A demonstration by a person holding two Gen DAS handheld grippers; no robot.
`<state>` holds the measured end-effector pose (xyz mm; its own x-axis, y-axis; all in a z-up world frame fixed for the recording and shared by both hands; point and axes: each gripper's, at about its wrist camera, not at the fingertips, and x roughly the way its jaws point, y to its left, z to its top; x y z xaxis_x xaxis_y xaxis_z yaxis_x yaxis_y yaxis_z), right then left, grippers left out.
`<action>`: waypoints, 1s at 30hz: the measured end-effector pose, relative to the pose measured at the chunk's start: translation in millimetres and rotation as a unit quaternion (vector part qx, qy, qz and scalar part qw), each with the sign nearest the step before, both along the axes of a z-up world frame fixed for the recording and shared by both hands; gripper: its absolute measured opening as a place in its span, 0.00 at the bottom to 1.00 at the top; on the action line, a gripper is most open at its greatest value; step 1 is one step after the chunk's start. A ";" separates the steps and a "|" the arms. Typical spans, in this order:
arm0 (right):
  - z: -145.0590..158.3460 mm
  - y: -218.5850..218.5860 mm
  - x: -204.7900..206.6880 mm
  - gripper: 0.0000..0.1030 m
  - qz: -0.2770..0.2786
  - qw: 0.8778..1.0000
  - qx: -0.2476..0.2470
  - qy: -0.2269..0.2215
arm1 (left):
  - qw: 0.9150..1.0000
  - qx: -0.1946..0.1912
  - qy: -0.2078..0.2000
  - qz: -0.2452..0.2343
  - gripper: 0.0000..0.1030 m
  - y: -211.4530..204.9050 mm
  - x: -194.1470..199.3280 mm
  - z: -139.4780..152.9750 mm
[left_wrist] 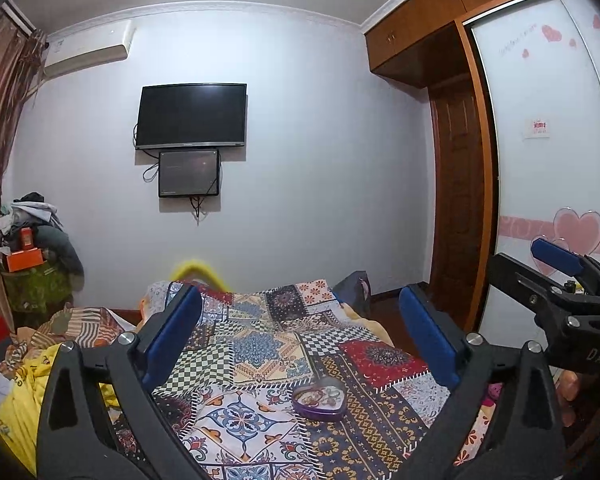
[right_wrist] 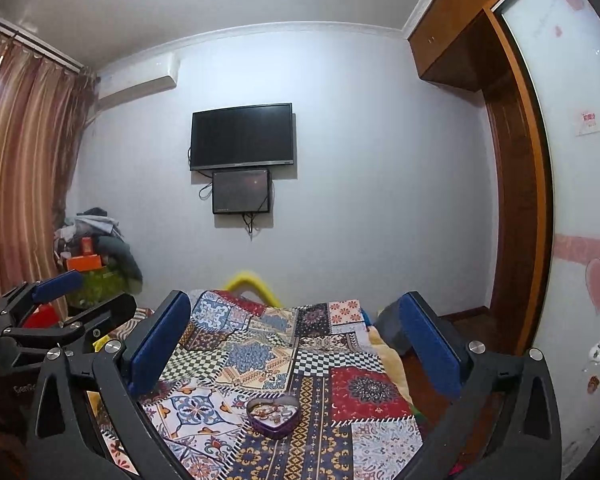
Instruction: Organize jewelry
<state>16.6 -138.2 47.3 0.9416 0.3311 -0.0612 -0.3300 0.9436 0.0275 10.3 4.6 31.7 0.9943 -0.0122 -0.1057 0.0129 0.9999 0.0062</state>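
A purple heart-shaped tin [left_wrist: 319,399] sits open on the patchwork bed cover [left_wrist: 260,360], with jewelry lying inside it. It also shows in the right wrist view [right_wrist: 274,416]. My left gripper [left_wrist: 300,332] is open and empty, held above the bed behind the tin. My right gripper [right_wrist: 296,336] is open and empty too, at a like height. The right gripper also shows at the right edge of the left wrist view [left_wrist: 556,276], and the left gripper at the left edge of the right wrist view [right_wrist: 60,296].
A TV [left_wrist: 191,116] and a smaller screen hang on the far wall. A heap of clothes and boxes [left_wrist: 32,248] stands at the left by the curtain. A wardrobe with a heart-print sliding door [left_wrist: 540,160] is at the right. Crumpled bedding [left_wrist: 24,380] lies left of the cover.
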 end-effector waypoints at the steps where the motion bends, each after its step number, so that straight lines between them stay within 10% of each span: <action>1: -0.5 -0.4 0.0 1.00 0.000 1.000 0.000 0.001 | 1.000 -0.001 0.001 0.000 0.97 0.1 0.2 0.2; 30: 3.1 -7.9 -2.5 1.00 0.001 1.000 0.004 0.014 | 1.000 -0.013 0.009 0.002 0.97 1.3 7.5 -4.4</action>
<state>14.1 -146.2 50.3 0.9391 0.3330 -0.0848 -0.3303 0.9428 0.0449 17.8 5.9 27.3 0.9923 -0.0109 -0.1232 0.0085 0.9998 -0.0205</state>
